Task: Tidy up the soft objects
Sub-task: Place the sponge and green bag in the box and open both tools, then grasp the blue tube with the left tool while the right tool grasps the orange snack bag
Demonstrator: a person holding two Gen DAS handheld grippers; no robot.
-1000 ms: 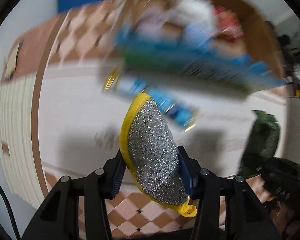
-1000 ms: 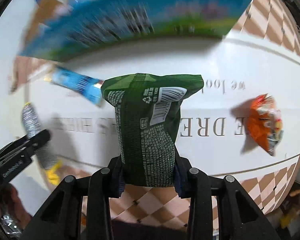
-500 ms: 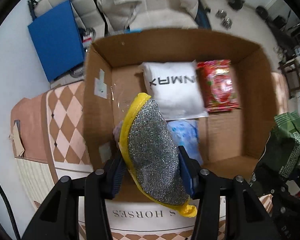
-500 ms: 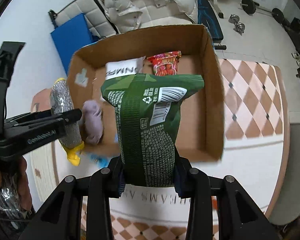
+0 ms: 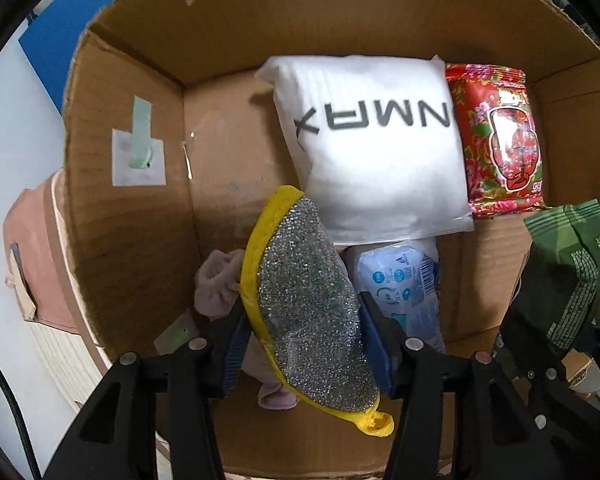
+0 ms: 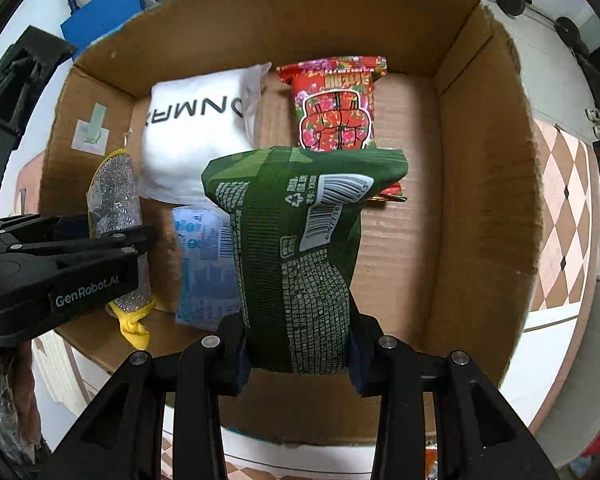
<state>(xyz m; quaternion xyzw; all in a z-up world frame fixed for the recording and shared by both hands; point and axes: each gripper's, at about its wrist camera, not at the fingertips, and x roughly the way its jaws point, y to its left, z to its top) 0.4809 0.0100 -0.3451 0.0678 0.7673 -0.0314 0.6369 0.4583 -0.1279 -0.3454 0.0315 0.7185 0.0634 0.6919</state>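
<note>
My left gripper point(image 5: 304, 344) is shut on a silver scouring sponge with a yellow rim point(image 5: 304, 300) and holds it inside the cardboard box point(image 5: 128, 216), over its left side. It also shows in the right wrist view point(image 6: 116, 204). My right gripper point(image 6: 296, 344) is shut on a green snack bag point(image 6: 300, 240) and holds it over the middle of the box point(image 6: 484, 200). The green bag shows at the right edge of the left wrist view point(image 5: 568, 264).
In the box lie a white pillow pack point(image 5: 372, 144), a red flowered packet point(image 5: 500, 140), a blue-white tissue pack point(image 5: 404, 280) and a pinkish cloth point(image 5: 216, 284). The box's right half floor point(image 6: 404, 240) is bare cardboard. Checkered floor point(image 6: 564, 208) lies to the right.
Both grippers have moved from above the white table to over and then down into the box, each keeping its object. The box now fills both views.
</note>
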